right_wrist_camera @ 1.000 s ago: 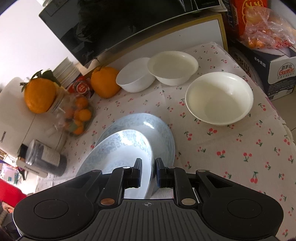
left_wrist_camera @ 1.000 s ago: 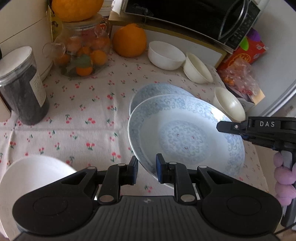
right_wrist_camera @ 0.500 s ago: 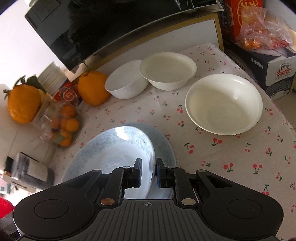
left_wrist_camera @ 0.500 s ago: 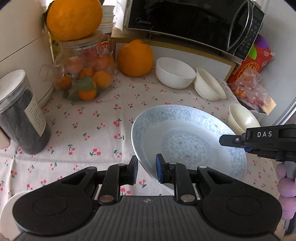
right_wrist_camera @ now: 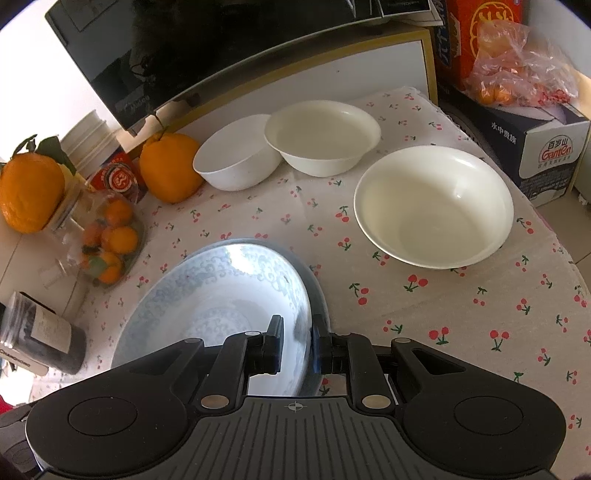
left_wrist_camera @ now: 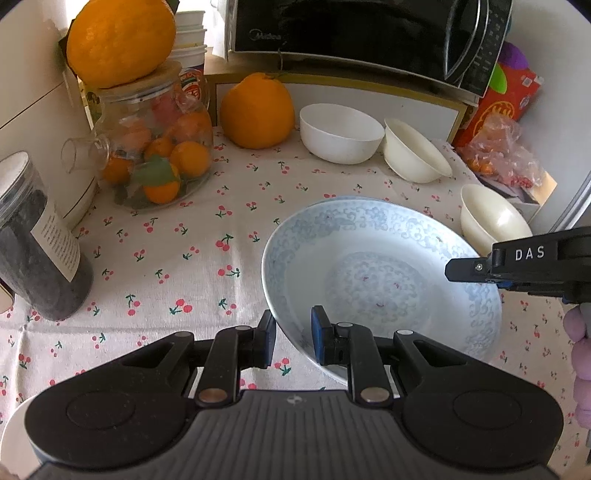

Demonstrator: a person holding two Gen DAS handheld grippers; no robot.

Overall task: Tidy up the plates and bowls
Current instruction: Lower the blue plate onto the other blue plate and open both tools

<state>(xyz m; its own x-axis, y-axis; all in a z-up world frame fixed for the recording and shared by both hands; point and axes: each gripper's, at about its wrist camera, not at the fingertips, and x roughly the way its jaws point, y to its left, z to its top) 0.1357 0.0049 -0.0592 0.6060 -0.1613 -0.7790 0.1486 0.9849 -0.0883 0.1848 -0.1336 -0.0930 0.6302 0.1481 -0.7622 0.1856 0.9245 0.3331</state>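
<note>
Cherry-print tablecloth (left_wrist_camera: 177,258); black microwave (left_wrist_camera: 369,33) behind.

A home kitchen: a microwave (left_wrist_camera: 362,33) above a cherry-print tablecloth (left_wrist_camera: 177,258), oranges (left_wrist_camera: 256,110) and white bowls (right_wrist_camera: 434,205).

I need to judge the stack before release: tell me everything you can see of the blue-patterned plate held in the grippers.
The blue-patterned plate is a deep, glossy, ceramic-looking dish, white with pale blue scrollwork on rim and centre, empty. The left gripper clamps its near rim, the right gripper its opposite rim. It sits almost level over a second matching plate, whose edge peeks out beneath; contact between them cannot be told.
</note>
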